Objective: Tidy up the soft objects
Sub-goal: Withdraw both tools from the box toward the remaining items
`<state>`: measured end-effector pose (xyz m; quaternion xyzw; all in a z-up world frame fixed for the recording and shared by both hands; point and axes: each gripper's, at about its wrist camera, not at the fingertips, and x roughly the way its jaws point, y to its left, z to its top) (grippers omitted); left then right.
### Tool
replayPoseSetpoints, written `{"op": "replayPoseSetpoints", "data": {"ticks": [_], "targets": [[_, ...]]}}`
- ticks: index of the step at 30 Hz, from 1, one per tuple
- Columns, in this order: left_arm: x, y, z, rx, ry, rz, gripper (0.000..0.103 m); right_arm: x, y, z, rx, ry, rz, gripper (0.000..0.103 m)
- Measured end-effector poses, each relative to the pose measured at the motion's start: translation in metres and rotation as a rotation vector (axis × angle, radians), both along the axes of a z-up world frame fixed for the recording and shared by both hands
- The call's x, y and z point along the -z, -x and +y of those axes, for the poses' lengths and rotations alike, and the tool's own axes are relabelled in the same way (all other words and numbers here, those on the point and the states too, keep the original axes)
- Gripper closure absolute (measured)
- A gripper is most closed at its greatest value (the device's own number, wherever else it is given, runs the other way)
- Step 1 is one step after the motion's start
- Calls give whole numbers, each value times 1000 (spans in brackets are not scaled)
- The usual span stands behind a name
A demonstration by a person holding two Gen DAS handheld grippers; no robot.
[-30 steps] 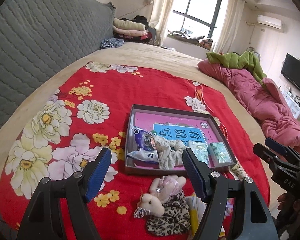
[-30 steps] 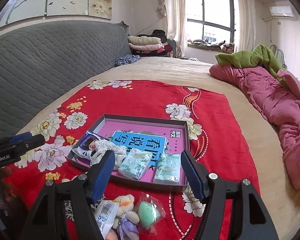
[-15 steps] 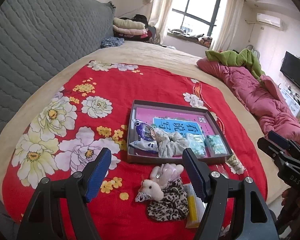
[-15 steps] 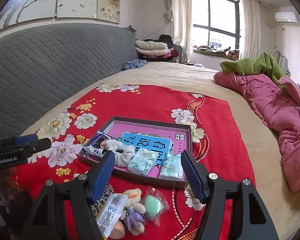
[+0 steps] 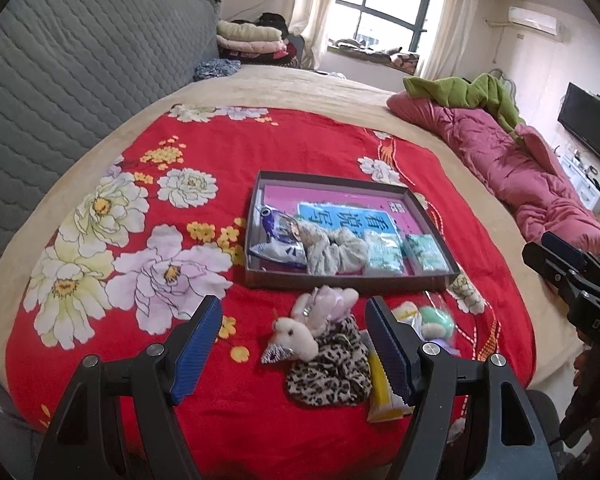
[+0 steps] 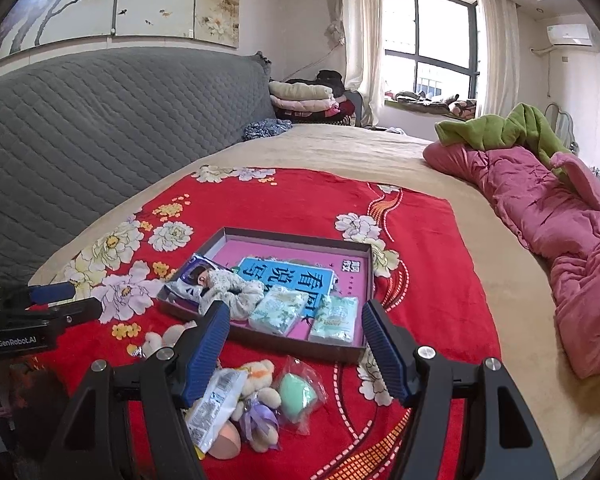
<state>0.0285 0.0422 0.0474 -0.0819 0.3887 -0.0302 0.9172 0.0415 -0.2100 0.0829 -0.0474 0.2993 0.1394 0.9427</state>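
Observation:
A shallow dark box (image 5: 424, 281) (image 6: 292, 236) with a pink and blue book lining it sits on the red flowered blanket (image 5: 300, 140). It holds a printed pouch (image 5: 278, 240), a pale scrunchie (image 5: 332, 250) and two green tissue packs (image 5: 382, 252) (image 6: 334, 318). In front of the box lie a pink plush on a leopard scrunchie (image 5: 324, 356), a small bear (image 6: 258, 384), a bagged green sponge (image 6: 296, 392) and a white packet (image 6: 216, 404). My left gripper (image 5: 294, 354) hangs open above the plush. My right gripper (image 6: 296, 354) is open over the loose items, holding nothing.
A grey quilted headboard (image 5: 60, 80) runs along the left. A pink quilt (image 6: 560, 232) with a green blanket (image 6: 500, 128) lies on the right of the beige bed. Folded bedding (image 6: 300, 98) is stacked near the window. A television (image 5: 588, 128) hangs at far right.
Both grippers have drawn back from the box, so it looks smaller and more of the loose toys show in front. Both stay open.

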Motion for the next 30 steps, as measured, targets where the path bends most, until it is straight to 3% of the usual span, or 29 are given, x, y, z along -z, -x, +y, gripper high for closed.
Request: {"op": "replayPoseSetpoints", "data": {"ticks": [16, 30], "targets": [[14, 9, -22, 59, -10, 49, 28, 20, 11, -9, 1, 25, 49, 35], [36, 20, -75, 195, -47, 97, 28, 39, 13, -14, 7, 47, 87, 35]]}}
